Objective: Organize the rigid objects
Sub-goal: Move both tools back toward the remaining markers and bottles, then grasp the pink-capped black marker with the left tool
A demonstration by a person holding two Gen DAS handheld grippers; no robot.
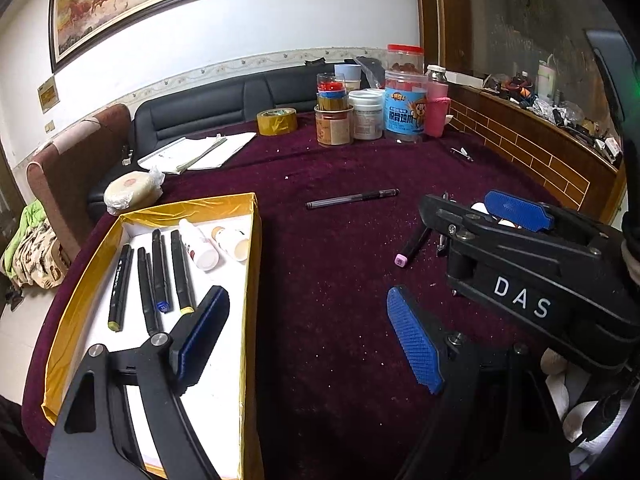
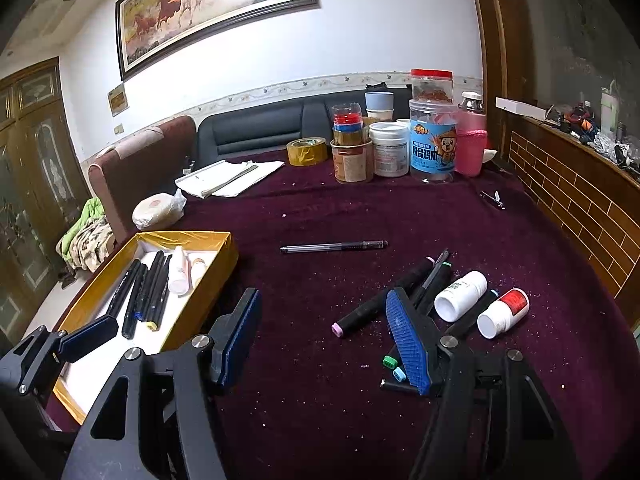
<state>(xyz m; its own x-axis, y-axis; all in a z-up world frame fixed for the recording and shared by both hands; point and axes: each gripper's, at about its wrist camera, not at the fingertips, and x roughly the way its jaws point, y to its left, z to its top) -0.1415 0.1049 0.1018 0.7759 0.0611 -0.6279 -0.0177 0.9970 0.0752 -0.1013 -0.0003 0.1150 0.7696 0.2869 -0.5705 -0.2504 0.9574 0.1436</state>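
A gold-rimmed box (image 1: 251, 264) (image 2: 208, 280) holds several black markers (image 1: 156, 276) (image 2: 144, 296) and two small white bottles (image 1: 198, 244) (image 2: 179, 266). My left gripper (image 1: 312, 340) is open and empty, one finger over the box, one over the cloth. My right gripper (image 2: 324, 336) is open and empty above the cloth, left of a pile of black markers (image 2: 380, 300), a white bottle (image 2: 460, 296) and a red-labelled bottle (image 2: 504, 312). A black gel pen (image 1: 352, 199) (image 2: 334, 246) lies alone mid-table. The right gripper shows in the left view (image 1: 520, 248).
The table has a maroon cloth (image 2: 360, 208). Jars and cans (image 2: 400, 148), a tape roll (image 2: 307, 151), papers (image 2: 228, 180) and a wrapped round cake (image 2: 158, 210) stand at the back. A nail clipper (image 2: 493, 199) lies far right. A wooden ledge (image 2: 580, 184) runs along the right.
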